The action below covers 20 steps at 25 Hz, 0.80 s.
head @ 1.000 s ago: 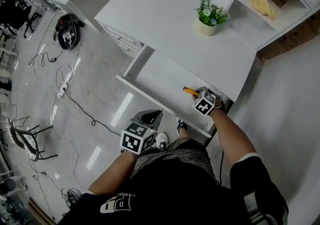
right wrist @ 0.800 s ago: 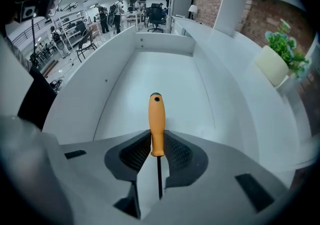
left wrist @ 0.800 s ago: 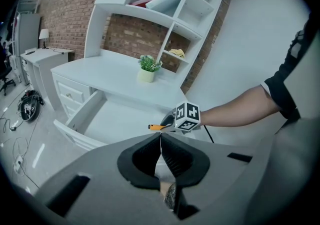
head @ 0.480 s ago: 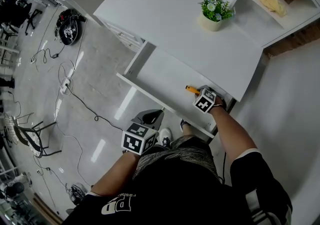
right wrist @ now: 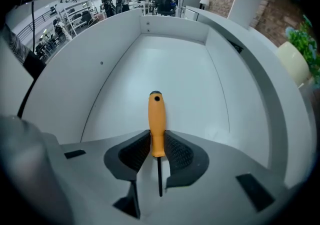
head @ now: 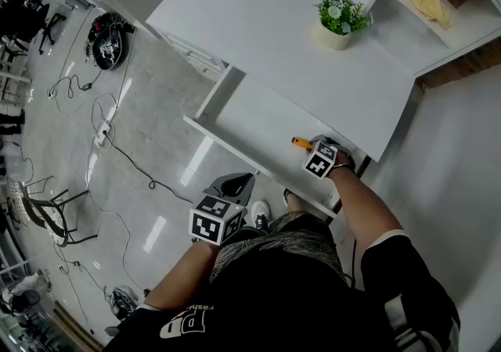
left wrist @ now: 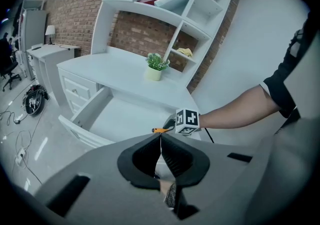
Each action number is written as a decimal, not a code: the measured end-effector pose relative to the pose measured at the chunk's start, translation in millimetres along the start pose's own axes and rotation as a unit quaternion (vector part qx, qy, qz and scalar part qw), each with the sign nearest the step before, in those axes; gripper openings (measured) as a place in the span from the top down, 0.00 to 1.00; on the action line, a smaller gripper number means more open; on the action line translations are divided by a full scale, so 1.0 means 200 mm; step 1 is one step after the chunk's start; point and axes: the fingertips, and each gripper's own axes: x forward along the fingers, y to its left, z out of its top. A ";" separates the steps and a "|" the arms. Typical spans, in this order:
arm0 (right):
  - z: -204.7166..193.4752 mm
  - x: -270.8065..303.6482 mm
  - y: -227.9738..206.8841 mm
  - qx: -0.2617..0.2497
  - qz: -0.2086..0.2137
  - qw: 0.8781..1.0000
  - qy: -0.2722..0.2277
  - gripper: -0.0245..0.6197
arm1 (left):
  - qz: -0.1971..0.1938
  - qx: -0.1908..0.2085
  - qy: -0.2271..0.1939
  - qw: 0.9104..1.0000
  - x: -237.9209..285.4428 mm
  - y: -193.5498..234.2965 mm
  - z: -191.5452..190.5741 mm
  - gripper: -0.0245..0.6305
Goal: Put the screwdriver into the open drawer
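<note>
White drawer [right wrist: 165, 64] interior fills the view; right gripper [right wrist: 157, 138], jaws just widening, clasps the orange screwdriver [right wrist: 156, 114]. Lower until it rests (left gripper [left wrist: 160, 141] closed, empty), then release fully.

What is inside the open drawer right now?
Only the right gripper reaches into the drawer, an orange screwdriver between its jaws, which have just been opening. The rest of the floor shows nothing else; the patch under the gripper is covered.
</note>
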 end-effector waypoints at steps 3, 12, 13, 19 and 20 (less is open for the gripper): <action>0.00 0.00 0.00 -0.001 -0.001 1.000 0.001 0.80 | 0.001 -0.003 0.000 1.000 0.00 0.01 0.00 0.93; 0.01 -0.05 0.00 0.003 -0.014 1.000 0.004 0.80 | -0.006 0.001 -0.009 1.000 -0.04 0.01 0.00 0.93; 0.01 -0.07 0.00 0.005 -0.018 1.000 0.003 0.80 | -0.008 0.003 -0.011 1.000 -0.04 0.00 0.00 0.93; 0.03 -0.19 0.02 0.022 -0.040 0.999 -0.015 0.80 | -0.022 0.021 -0.024 0.999 -0.10 -0.06 0.00 0.93; 0.03 -0.22 0.03 0.026 -0.045 0.998 -0.019 0.80 | -0.023 0.024 -0.026 0.999 -0.11 -0.07 0.00 0.93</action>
